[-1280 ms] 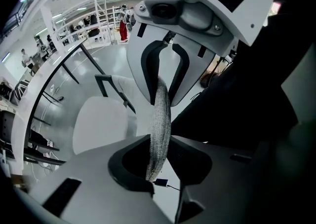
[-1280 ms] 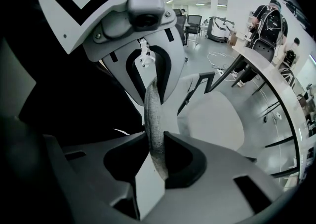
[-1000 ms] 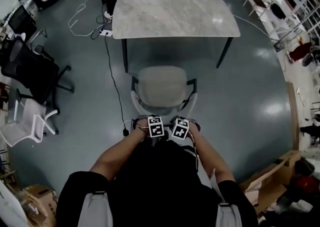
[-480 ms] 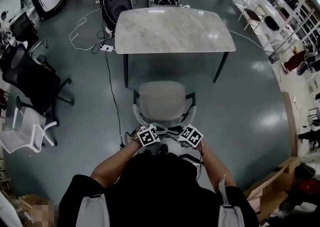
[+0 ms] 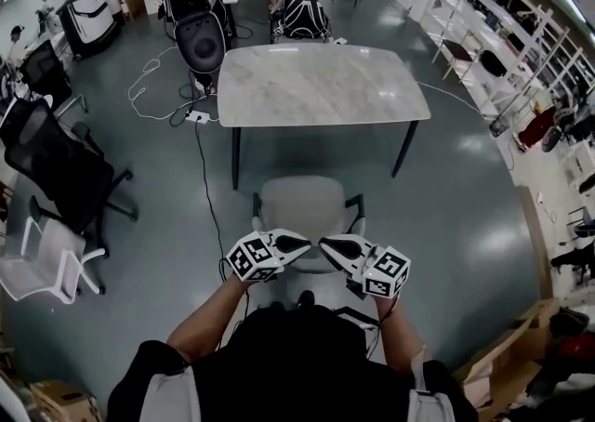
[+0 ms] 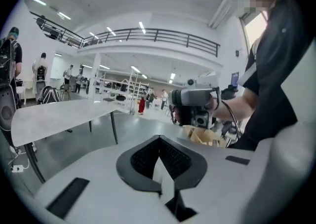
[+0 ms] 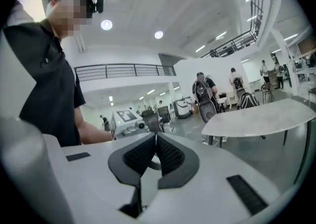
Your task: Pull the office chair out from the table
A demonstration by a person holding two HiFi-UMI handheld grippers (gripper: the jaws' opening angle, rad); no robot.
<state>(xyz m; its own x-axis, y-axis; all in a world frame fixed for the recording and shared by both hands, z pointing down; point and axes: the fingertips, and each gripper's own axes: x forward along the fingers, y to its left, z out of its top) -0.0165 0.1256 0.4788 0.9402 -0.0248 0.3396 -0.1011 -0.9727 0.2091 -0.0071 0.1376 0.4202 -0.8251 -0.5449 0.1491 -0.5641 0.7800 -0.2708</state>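
Grey office chair (image 5: 307, 209) sits mid-frame, clear of the table (image 5: 316, 85) above it, its near edge behind my fingertips. My left gripper (image 5: 299, 244) and right gripper (image 5: 329, 244) have just closed, jaws together on nothing.

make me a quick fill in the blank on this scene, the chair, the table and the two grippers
1. The office chair stands fully ____ from under the table.
2. The left gripper has its jaws ____.
3. The right gripper holds ____.
4. The large black chair stands at the head view's ____ edge.
Missing words: out; shut; nothing; left.
Both grippers' jaws have just been closing, with nothing between them.
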